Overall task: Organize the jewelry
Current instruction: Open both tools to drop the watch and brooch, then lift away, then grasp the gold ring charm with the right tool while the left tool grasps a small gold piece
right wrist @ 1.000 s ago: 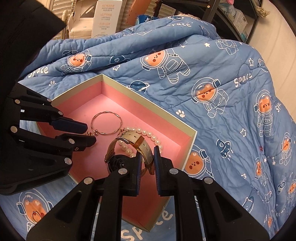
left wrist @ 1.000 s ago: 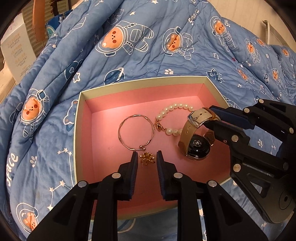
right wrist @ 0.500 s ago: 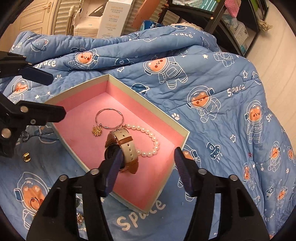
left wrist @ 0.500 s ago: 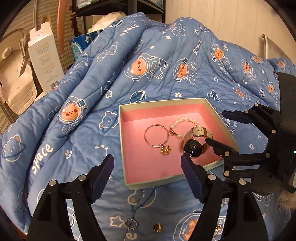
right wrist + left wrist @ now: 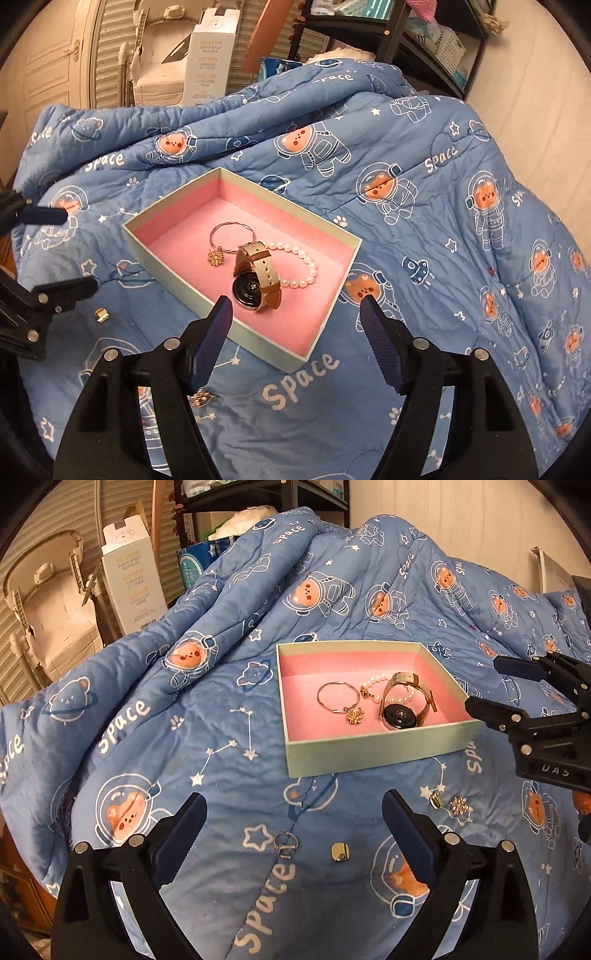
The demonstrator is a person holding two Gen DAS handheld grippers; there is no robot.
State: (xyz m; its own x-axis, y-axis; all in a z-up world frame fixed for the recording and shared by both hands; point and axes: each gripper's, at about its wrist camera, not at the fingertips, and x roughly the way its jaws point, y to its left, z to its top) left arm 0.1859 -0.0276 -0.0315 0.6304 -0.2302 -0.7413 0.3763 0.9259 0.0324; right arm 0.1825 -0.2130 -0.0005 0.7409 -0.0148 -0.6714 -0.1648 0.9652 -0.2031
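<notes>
A pale green box with a pink lining (image 5: 369,747) (image 5: 166,258) sits on the blue quilt. Inside lie a silver bangle with a gold charm (image 5: 338,698) (image 5: 232,236), a pearl bracelet (image 5: 373,686) (image 5: 303,269) and a watch with a beige strap (image 5: 400,709) (image 5: 255,277). My left gripper (image 5: 293,819) is open and empty, pulled back in front of the box. My right gripper (image 5: 295,317) is open and empty, just in front of the box's near corner; it shows at the right in the left wrist view (image 5: 498,686). Loose on the quilt lie a silver ring (image 5: 284,843), a gold ring (image 5: 340,851), a small gold piece (image 5: 436,799) and a gold charm (image 5: 458,806) (image 5: 201,398).
The quilt (image 5: 221,738) rises in folds behind the box. A white carton (image 5: 133,587) (image 5: 207,62), a beige plastic seat (image 5: 44,602) and a black shelf (image 5: 406,33) stand behind the bed. The quilt drops off at the left.
Both grippers opened, let go of the charm and the watch in the box, and pulled back and up. The loose pieces on the quilt came into view.
</notes>
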